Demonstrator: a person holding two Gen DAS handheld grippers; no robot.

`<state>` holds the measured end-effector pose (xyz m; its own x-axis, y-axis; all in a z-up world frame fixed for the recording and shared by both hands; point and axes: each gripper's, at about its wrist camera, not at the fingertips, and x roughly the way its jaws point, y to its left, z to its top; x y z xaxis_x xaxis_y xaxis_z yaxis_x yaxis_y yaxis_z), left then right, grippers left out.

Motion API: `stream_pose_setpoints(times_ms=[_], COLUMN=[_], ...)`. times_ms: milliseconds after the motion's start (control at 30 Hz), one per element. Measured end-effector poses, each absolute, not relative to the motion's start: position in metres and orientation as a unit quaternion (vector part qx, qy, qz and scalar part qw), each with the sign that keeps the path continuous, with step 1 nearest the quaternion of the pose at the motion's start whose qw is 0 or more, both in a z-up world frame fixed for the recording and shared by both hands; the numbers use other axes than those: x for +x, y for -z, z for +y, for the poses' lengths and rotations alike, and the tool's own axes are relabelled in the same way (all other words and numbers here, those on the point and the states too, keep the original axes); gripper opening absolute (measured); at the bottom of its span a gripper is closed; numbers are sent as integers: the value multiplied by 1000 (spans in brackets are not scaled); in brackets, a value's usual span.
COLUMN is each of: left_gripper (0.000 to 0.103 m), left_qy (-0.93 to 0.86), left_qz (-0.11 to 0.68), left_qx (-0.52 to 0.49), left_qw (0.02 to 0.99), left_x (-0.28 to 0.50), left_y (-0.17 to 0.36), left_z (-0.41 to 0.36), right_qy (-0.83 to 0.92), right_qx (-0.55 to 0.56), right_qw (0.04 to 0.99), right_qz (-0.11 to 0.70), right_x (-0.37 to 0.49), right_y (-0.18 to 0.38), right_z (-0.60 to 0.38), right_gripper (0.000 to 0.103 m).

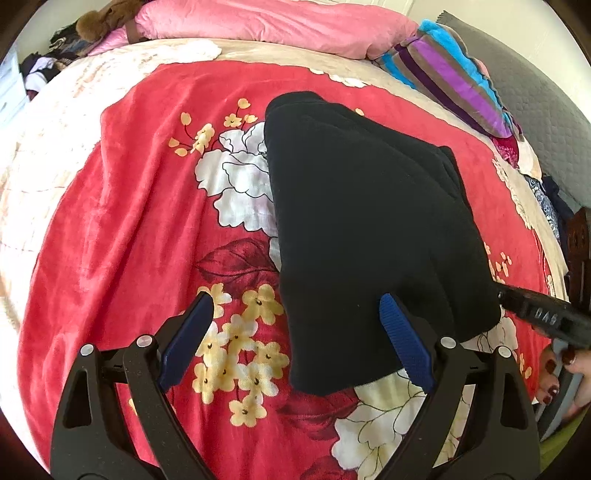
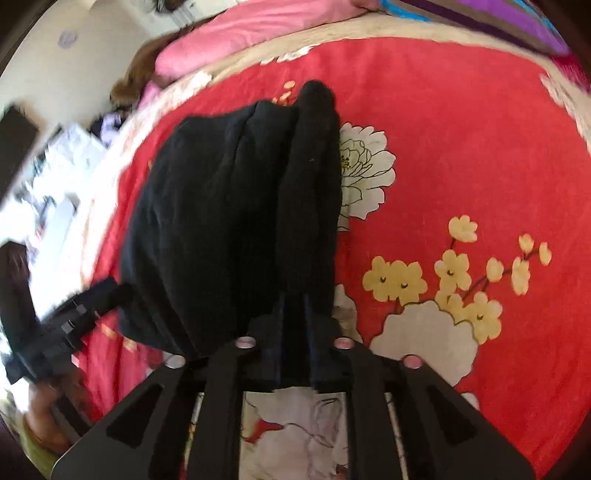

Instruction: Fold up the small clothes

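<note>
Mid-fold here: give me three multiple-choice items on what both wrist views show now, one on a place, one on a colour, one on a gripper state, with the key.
1. Where does the black fleece garment lie?
A. on the red floral blanket
B. on a wooden floor
C. in a basket

2. What colour is the long pillow at the far edge of the bed?
A. green
B. pink
C. white

3. How do the left gripper's jaws stand?
A. clamped on the pillow
B. shut, empty
C. wide open

Key: 1 A, red cloth with flowers surrounds the garment; 2 B, the pillow is plainly pink; 3 C, its blue pads stand far apart, one beside and one above the garment's near corner.
</note>
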<state>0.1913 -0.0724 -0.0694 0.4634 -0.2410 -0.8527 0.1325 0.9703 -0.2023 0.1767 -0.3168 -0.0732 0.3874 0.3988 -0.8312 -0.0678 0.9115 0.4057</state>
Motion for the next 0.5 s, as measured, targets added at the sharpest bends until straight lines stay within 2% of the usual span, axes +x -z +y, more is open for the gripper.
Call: stream_pose_setpoints(times_ms=[33, 100, 267, 333, 367, 400, 500], left_gripper=[84, 84, 85, 89, 90, 92, 94], left_qy=[110, 110, 109, 108, 107, 106, 105], left_qz=[505, 502, 490, 485, 482, 478, 468], left_qx=[-53, -52, -52, -51, -51, -50, -45], left_qw=[855, 856, 863, 866, 868, 870, 876], left_x=[190, 188, 180, 176, 175, 172, 164], left_y=[68, 63, 49, 42, 39, 35, 24], left_z=[-73, -73, -70, -70, -70, -70, -70], right_qy=[-143, -132, -118, -121, -120, -116, -108], right_qx=[159, 147, 131, 138, 141, 141, 128], right_qw=[821, 834, 858, 867, 871, 878, 897], right_qz=[529, 516, 482, 463, 455, 442, 409], right_x=[175, 169, 150, 145, 141, 136, 122], right_y=[70, 63, 47, 39, 36, 31, 17], right_z=[-318, -319, -319, -322, -323, -324, -323], right_gripper=[33, 53, 70, 72, 83, 90, 95])
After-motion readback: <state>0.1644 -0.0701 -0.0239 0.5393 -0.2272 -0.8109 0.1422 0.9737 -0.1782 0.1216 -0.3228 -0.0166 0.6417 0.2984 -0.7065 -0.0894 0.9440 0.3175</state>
